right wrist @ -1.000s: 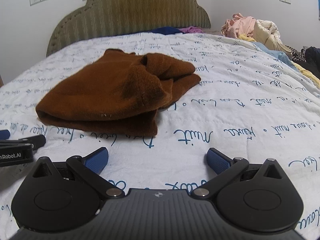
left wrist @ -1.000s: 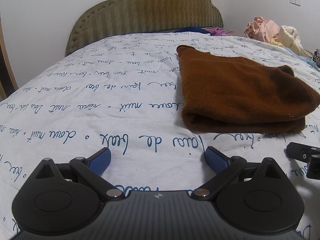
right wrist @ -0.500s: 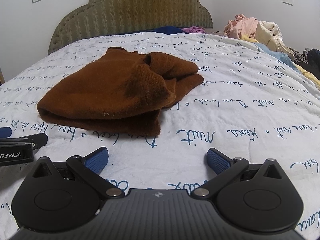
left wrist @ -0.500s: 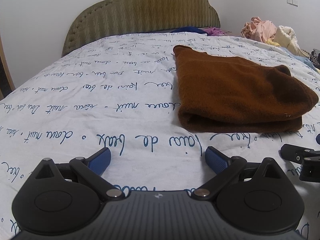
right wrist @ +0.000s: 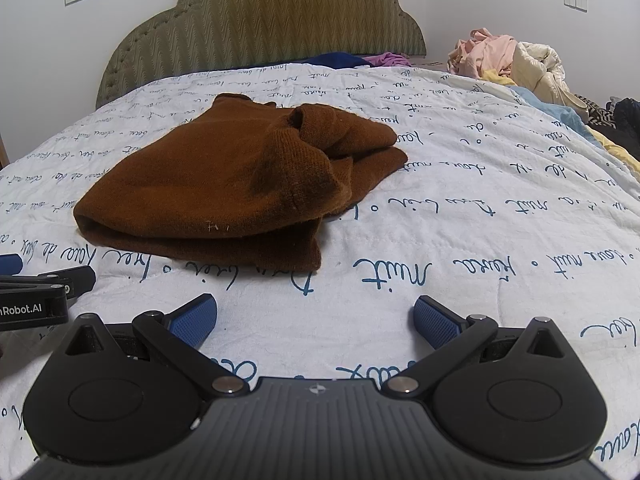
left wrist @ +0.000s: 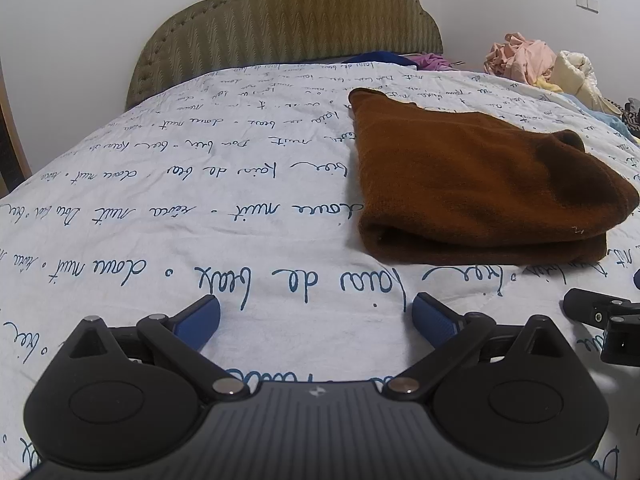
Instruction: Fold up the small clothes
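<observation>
A brown knitted garment (left wrist: 472,184) lies folded on the white bedspread with blue script (left wrist: 200,200). In the right wrist view the garment (right wrist: 224,188) sits ahead and to the left, its right side bunched. My left gripper (left wrist: 316,314) is open and empty, low over the bedspread, short of the garment's near left corner. My right gripper (right wrist: 316,314) is open and empty, short of the garment's near right corner. The right gripper's finger shows at the right edge of the left wrist view (left wrist: 600,312); the left gripper's finger shows at the left edge of the right wrist view (right wrist: 44,284).
A green padded headboard (left wrist: 288,28) stands at the far end of the bed. A pile of pink and cream clothes (right wrist: 512,60) lies at the far right, with dark clothes (right wrist: 624,120) beside it. Blue and purple clothes (right wrist: 360,58) lie by the headboard.
Both grippers have drawn back slightly and shifted right, so the garment sits a little lower and further left in view. Both stay open.
</observation>
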{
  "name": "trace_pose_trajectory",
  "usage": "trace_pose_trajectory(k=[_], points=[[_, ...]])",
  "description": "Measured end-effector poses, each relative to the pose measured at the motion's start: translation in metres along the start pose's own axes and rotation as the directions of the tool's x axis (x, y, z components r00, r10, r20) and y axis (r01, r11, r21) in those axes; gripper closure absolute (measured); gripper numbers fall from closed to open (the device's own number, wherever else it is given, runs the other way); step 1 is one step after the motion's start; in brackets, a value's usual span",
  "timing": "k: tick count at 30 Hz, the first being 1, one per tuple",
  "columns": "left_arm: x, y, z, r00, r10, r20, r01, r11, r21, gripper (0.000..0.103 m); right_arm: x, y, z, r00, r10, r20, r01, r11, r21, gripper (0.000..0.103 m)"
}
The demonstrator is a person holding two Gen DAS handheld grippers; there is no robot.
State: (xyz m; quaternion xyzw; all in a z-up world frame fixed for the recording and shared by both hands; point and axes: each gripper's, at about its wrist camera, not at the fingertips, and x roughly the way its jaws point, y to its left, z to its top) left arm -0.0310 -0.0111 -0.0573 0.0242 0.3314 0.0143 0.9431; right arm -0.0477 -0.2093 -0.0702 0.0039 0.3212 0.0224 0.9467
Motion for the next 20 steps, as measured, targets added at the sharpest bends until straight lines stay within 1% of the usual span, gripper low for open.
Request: trace_pose_trajectory(k=[20], points=[[-0.0007,0.0010,0.0001,1.000,-0.003,-0.002,0.003,1.000,-0.011,0.000,-0.0001,-0.0001,0.0000,1.000,0.001,-0.001,-0.001,1.000,0.000,0.000]])
